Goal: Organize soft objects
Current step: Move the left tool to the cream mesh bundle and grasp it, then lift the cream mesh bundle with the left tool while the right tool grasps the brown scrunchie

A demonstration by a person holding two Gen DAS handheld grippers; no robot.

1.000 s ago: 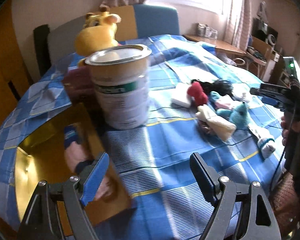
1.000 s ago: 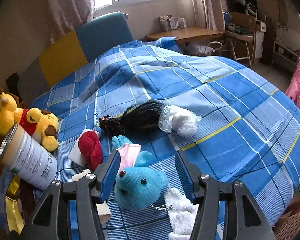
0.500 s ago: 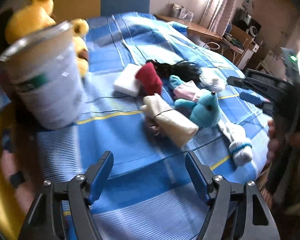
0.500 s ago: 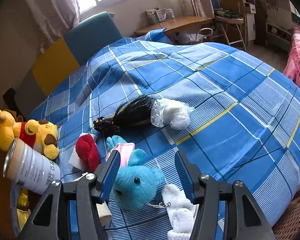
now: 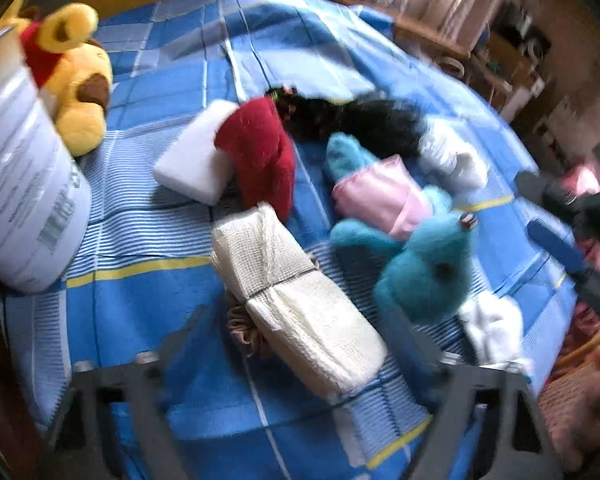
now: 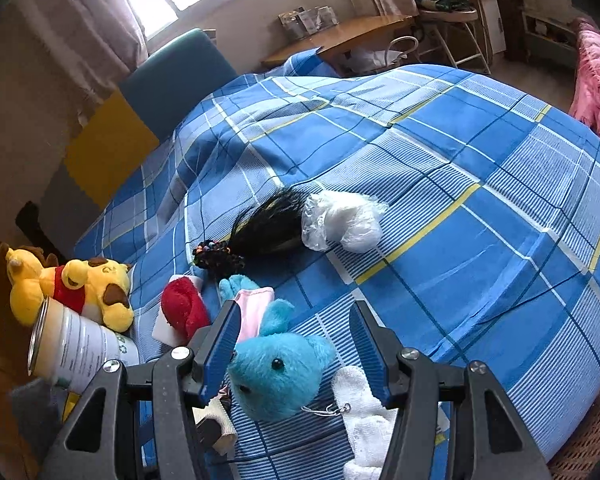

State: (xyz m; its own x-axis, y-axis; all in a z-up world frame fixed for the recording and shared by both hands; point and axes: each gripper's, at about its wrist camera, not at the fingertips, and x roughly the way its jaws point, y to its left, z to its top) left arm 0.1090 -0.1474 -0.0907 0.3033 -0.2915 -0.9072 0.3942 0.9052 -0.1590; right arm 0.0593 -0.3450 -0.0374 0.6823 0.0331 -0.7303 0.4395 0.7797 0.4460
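Soft things lie on a blue checked bedspread (image 6: 480, 184). A cream tied cloth bundle (image 5: 296, 300) lies just ahead of my open left gripper (image 5: 300, 336), between its blurred fingers. Beyond it are a red plush (image 5: 260, 160), a white sponge block (image 5: 196, 168), a black wig (image 5: 356, 120) and a blue plush toy (image 5: 424, 260) with a pink cloth. My right gripper (image 6: 296, 344) is open and empty just above the blue plush toy (image 6: 280, 372). A white sock (image 6: 364, 412) lies under its right finger.
A large tin can (image 5: 20, 184) stands at the left, with a yellow bear plush (image 5: 76, 76) behind it. A white bagged wad (image 6: 344, 220) lies at the wig's end. A desk and chair (image 6: 380, 36) stand past the bed. My right gripper shows at the left view's right edge (image 5: 560, 240).
My left gripper has swung right and dropped toward the pile, so the cream bundle now lies between its fingers. My right gripper has hardly moved and stays over the blue plush.
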